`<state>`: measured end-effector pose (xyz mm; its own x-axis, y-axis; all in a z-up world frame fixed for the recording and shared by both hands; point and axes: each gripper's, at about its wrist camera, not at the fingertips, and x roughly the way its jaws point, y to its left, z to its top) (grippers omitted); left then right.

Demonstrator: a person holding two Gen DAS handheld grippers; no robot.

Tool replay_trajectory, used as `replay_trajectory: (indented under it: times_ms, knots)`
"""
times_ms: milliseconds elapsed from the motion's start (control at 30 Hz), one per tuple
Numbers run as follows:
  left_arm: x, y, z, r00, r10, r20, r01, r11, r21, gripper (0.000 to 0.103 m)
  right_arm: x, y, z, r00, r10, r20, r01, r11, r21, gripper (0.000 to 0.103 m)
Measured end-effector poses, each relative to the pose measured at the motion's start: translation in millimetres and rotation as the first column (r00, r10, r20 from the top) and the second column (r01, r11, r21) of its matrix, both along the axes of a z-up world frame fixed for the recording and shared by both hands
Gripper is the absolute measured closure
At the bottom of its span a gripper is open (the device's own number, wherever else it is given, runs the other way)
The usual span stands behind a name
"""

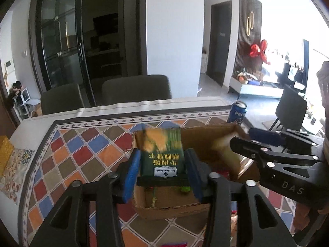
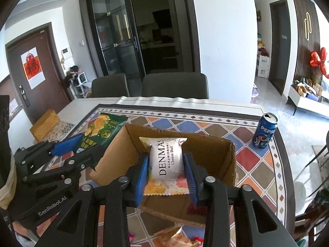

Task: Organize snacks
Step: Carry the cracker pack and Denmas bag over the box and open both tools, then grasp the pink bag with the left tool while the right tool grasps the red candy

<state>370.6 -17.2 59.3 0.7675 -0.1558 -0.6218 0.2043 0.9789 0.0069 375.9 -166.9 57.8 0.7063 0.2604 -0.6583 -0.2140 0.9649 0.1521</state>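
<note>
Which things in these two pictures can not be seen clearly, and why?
- Box floor: hidden in both views by the held packs and grippers.
- Green pack: top blurred in the left view.
- Cheese ball pack: blurred in the left view.
- Snacks at the bottom edge: cut off, right view.

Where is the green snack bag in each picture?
Left wrist view: the green snack bag sits in the middle, pinched by the left gripper above the cardboard box.
Right wrist view: the bag is at left, beside the box.
Shared landmark: the blue soda can.
</note>
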Motion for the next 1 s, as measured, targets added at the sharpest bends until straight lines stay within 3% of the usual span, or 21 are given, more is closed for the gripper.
replay_trajectory:
  times_ms: [33,333,667,1000]
  knots:
    - [-1.8,0.2,-0.1,1.0,0.006,0.007,-0.007,1.0,0.004,0.046,1.5,-0.8,-1.5,1.0,-0.009,-0.005,0.009,1.0,-0.006,0.054]
    - [-38.6,1.0,-3.2,0.999,0.026,0.041,-0.029,0.996,0.085,0.043,-25.1,-3.5,-4.8,0.999,-0.028,0.022,0.029,0.999,-0.026,0.053]
    - [-89.7,14.4,-13.1,0.999,0.022,0.036,-0.024,0.998,0.06,0.041,-76.8,9.8,-9.3,0.998,0.026,0.049,-0.025,0.999,-0.03,0.053]
    - [-124.6,21.1,-46.4,0.999,0.008,-0.034,-0.007,0.999,0.05,0.041,-114.1,25.6,-30.9,0.996,0.086,0.013,-0.086,0.996,-0.023,0.053]
